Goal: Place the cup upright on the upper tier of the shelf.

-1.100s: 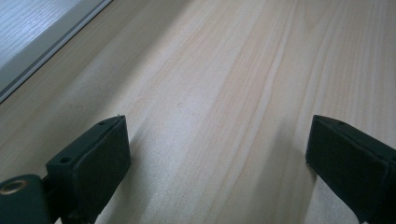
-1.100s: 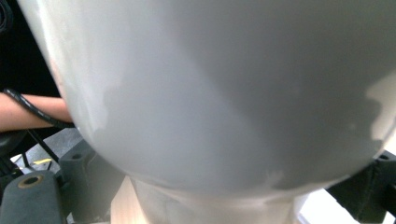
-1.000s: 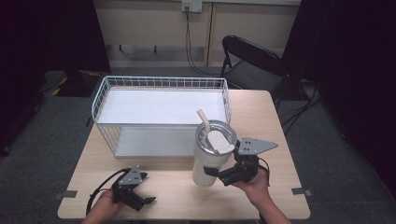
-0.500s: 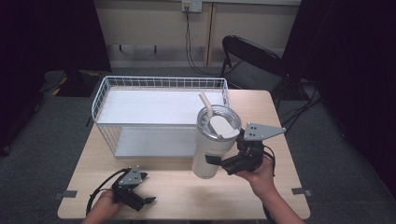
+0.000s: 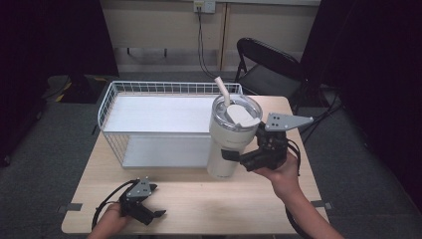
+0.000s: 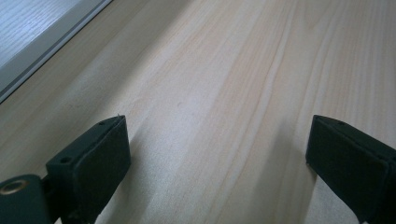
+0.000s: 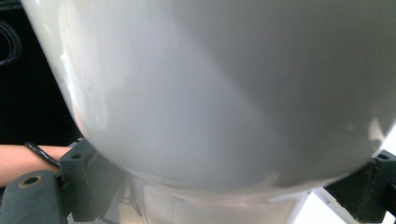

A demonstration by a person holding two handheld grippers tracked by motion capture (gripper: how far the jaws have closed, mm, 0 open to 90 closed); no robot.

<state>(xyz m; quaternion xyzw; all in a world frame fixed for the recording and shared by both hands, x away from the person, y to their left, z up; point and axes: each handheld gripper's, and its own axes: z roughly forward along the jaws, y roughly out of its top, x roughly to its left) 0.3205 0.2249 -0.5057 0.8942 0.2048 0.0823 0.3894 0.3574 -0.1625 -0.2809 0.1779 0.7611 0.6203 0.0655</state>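
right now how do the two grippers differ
The left gripper is open with nothing between its fingers; the right gripper is shut on the tumbler. The left one sits low at the table's near edge, while the right one is raised, holding the tumbler upright beside the basket. Both are black, hand-held and carry a grey plate on top.

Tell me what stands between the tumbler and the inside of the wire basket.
The basket's near wire wall is the one thing in the way. The right gripper holds the tumbler at the basket's right front corner, apparently above the table. The white basket floor beyond looks bare.
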